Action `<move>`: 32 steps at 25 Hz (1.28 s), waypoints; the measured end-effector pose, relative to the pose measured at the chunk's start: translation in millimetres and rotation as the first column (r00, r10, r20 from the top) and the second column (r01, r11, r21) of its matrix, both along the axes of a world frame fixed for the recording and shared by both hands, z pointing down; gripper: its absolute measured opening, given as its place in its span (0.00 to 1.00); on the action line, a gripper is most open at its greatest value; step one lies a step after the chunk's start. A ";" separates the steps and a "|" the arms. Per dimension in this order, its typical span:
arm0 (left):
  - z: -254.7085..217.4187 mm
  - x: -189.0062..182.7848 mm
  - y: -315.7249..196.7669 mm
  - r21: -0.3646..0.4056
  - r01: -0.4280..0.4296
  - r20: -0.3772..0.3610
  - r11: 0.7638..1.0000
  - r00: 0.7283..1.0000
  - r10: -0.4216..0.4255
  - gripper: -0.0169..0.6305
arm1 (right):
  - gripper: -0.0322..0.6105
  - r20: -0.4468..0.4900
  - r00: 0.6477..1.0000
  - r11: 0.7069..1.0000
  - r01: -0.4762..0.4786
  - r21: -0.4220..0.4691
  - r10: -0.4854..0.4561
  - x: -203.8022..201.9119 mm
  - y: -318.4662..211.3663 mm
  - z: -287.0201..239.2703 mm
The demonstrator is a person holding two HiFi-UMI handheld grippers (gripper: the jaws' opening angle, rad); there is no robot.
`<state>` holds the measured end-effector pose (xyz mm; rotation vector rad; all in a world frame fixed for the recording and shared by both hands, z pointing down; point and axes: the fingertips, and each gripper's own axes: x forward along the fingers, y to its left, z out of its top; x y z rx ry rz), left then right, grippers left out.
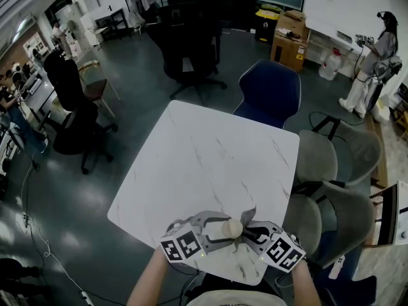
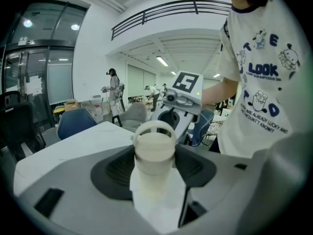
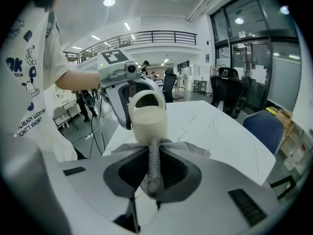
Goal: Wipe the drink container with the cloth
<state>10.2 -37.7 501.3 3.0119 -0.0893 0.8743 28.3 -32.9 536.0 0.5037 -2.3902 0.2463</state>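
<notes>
A cream drink container [image 1: 231, 228] with a loop handle on its lid is held above the near edge of the white marble table [image 1: 210, 164]. My left gripper [image 1: 215, 233] is shut on the container [image 2: 154, 153], gripping its body below the lid. My right gripper [image 1: 245, 233] is shut on a grey mesh cloth [image 3: 152, 163], whose bunched end presses against the container [image 3: 149, 121] just under its lid. In the head view the cloth [image 1: 247, 217] sticks up between the two grippers.
A blue chair [image 1: 269, 94] stands at the table's far edge and grey chairs [image 1: 331, 171] at its right. Black office chairs [image 1: 73, 107] stand to the left. A person [image 1: 373, 62] stands at the far right of the room.
</notes>
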 end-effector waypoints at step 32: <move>-1.4 4.4 -13.1 0.003 0.670 -0.182 0.742 0.730 -0.658 0.43 | 0.14 -0.021 0.991 0.988 -0.137 -0.068 0.136 -3.4 2.8 52.6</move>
